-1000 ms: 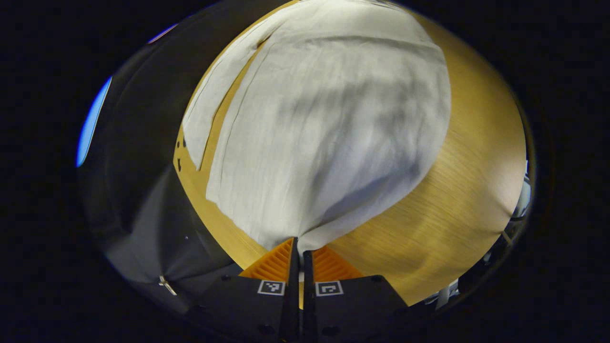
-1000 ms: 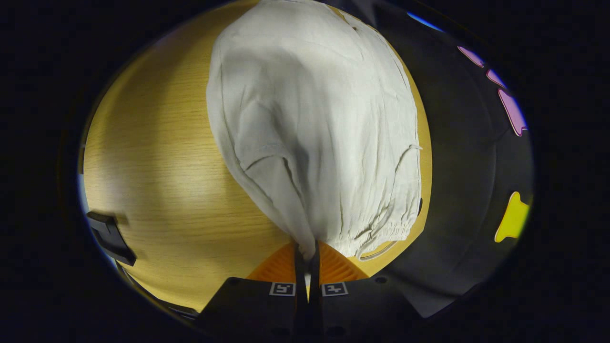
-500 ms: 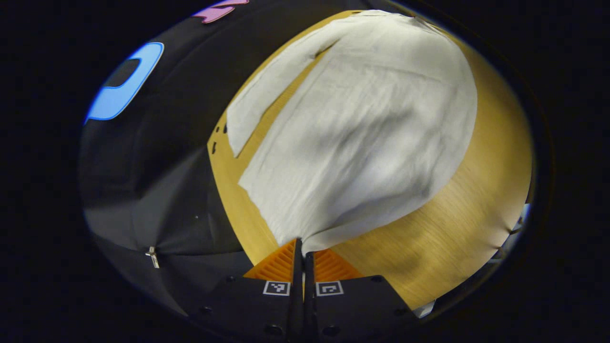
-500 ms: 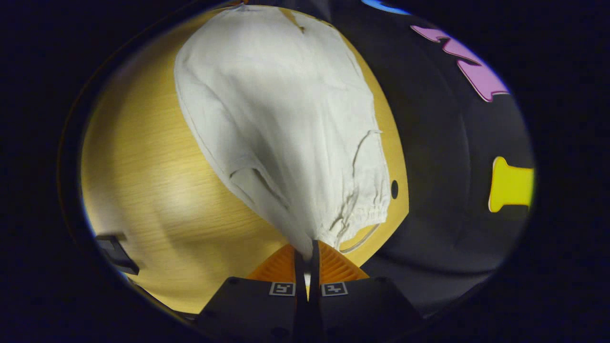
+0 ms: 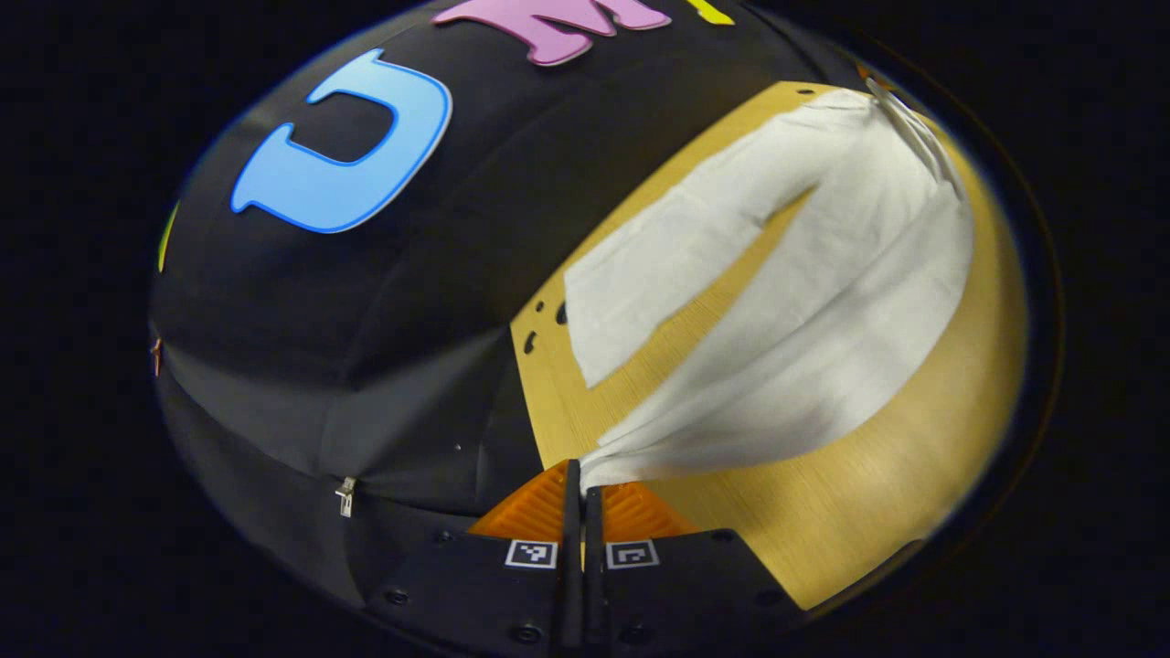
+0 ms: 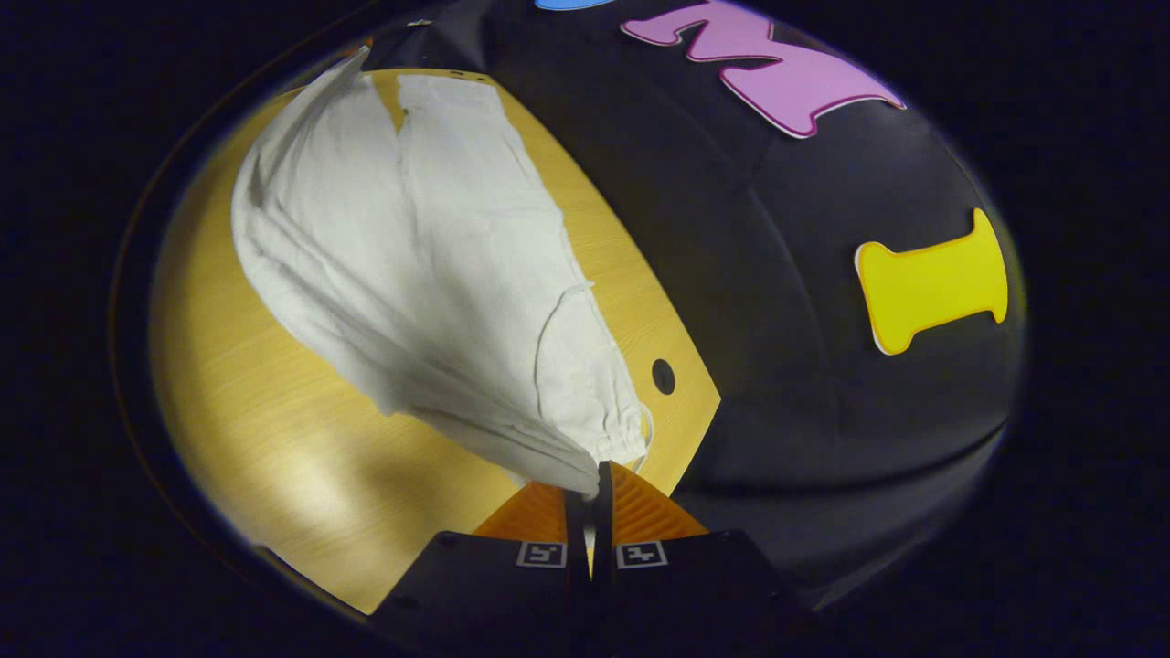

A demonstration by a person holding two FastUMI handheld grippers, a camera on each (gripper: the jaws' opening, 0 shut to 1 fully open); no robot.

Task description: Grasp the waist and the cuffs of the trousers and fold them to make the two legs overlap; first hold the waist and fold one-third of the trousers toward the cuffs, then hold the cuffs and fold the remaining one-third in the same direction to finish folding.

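A: Where do things stand?

B: The left gripper (image 5: 578,480) has its fingers clamped on a cuff of the white trousers (image 5: 804,302). The right gripper (image 6: 592,480) pinches the gathered waist. One leg is raised off the bench (image 5: 850,512); the other lies flat near the far edge.

A: So this is the leg-over-leg fold?

B: I judge so. To do it well, carry both ends across level and at one pace, keep the cloth taut so no crease sets in, and lay the raised leg edge to edge on the flat one before letting go.

A: And the surroundings?

B: A pale wood-grain bench with small dark holes (image 6: 664,376) near its edge, and the booth's black cloth wall (image 6: 823,411) close behind.
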